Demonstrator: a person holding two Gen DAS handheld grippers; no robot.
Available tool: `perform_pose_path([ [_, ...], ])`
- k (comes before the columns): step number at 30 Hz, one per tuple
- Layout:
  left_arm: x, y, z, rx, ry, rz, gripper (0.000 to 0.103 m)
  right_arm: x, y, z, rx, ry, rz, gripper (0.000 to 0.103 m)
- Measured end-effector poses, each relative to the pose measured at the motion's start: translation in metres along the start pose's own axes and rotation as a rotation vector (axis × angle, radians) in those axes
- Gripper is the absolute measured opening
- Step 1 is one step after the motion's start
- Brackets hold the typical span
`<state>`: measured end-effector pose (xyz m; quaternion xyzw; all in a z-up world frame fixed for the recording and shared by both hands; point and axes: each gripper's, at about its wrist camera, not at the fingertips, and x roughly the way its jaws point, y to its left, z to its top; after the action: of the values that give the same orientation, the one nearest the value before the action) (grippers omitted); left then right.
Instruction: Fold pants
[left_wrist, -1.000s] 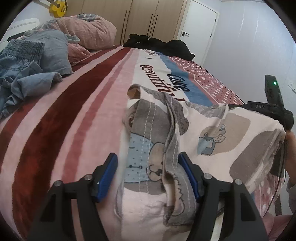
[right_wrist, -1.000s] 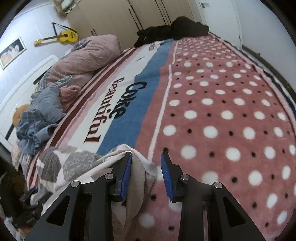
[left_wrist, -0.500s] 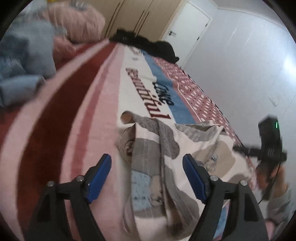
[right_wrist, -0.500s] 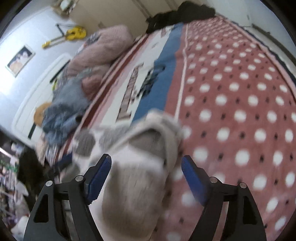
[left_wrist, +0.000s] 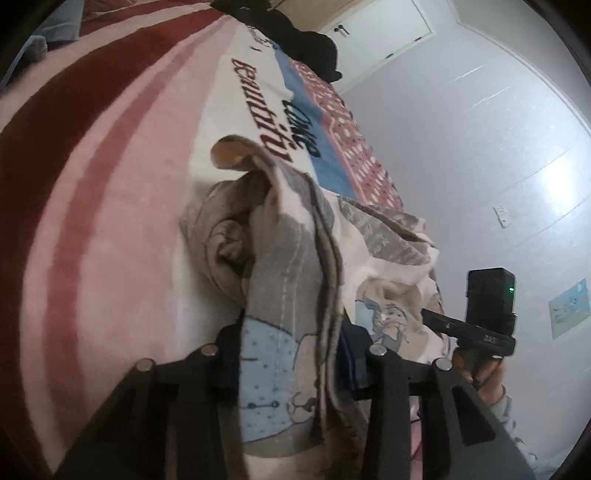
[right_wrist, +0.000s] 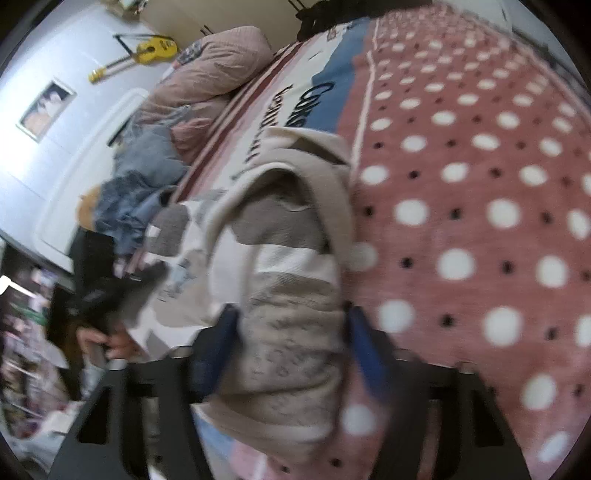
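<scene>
The pants (left_wrist: 295, 258) are soft, cream fabric printed with grey and tan patches, pale blue dotted areas and small cartoon figures, trimmed with a grey edge stitched in white. They lie bunched and rumpled on the bed, near its edge, one tan-lined end curling up over the lettered stripe. From the right wrist view the pants (right_wrist: 288, 266) show a thick rolled cream fold arching over grey and white bands, beside the polka-dot area
</scene>
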<state>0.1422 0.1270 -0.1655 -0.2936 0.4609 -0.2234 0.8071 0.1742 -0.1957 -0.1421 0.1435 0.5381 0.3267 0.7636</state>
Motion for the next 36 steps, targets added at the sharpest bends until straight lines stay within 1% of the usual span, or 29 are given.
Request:
perform_pose_path([
  [2,-0.006,-0.003,-0.002,0.005,-0.015,-0.002,0.021,0.001,0.007,-0.001,-0.013,-0.011,-0.03,0.039],
  [3,-0.012,-0.004,-0.002,0.011,-0.024,-0.006,0.019,-0.002,0.014,-0.002,-0.017,-0.028,-0.053,0.033],
  [4,-0.02,-0.007,-0.003,0.025,-0.039,-0.003,0.018,-0.004,0.02,-0.001,-0.018,-0.041,-0.06,0.03],
  [5,-0.028,-0.009,-0.003,0.039,-0.051,0.013,0.018,-0.009,0.029,0.001,-0.024,-0.061,-0.062,0.029],
  [7,-0.051,-0.013,-0.001,0.075,-0.087,0.07,0.018,-0.013,0.046,0.004,-0.041,-0.084,-0.043,0.027],
  [10,-0.089,-0.003,0.008,0.085,-0.145,0.125,0.018,-0.004,0.085,0.008,-0.091,-0.097,-0.021,0.027],
  [11,-0.105,0.004,0.012,0.081,-0.169,0.156,0.018,0.0,0.097,0.009,-0.11,-0.097,-0.013,0.027],
  [15,-0.164,0.031,0.021,0.073,-0.225,0.299,0.018,0.041,0.159,0.017,-0.155,-0.062,0.051,0.027],
  [18,-0.201,0.057,0.024,0.046,-0.244,0.395,0.018,0.081,0.198,0.018,-0.182,-0.032,0.082,0.026],
  [20,-0.217,0.077,0.027,0.031,-0.248,0.458,0.018,0.108,0.218,0.017,-0.18,-0.007,0.107,0.026],
  [23,-0.238,0.11,0.027,-0.015,-0.251,0.527,0.018,0.147,0.243,0.015,-0.18,0.019,0.13,0.026],
  [26,-0.243,0.139,0.02,-0.063,-0.232,0.556,0.018,0.18,0.257,0.011,-0.159,0.058,0.15,0.026],
  [30,-0.247,0.167,0.007,-0.094,-0.208,0.555,0.018,0.206,0.265,0.004,-0.138,0.088,0.161,0.027],
  [32,-0.25,0.167,0.002,-0.102,-0.205,0.541,0.018,0.209,0.262,0.003,-0.127,0.085,0.163,0.027],
  [34,-0.258,0.159,-0.001,-0.091,-0.222,0.534,0.018,0.204,0.256,0.0,-0.075,0.09,0.199,0.027],
  [36,-0.263,0.151,-0.003,-0.046,-0.225,0.587,0.018,0.196,0.261,-0.002,-0.078,0.081,0.249,0.027],
])
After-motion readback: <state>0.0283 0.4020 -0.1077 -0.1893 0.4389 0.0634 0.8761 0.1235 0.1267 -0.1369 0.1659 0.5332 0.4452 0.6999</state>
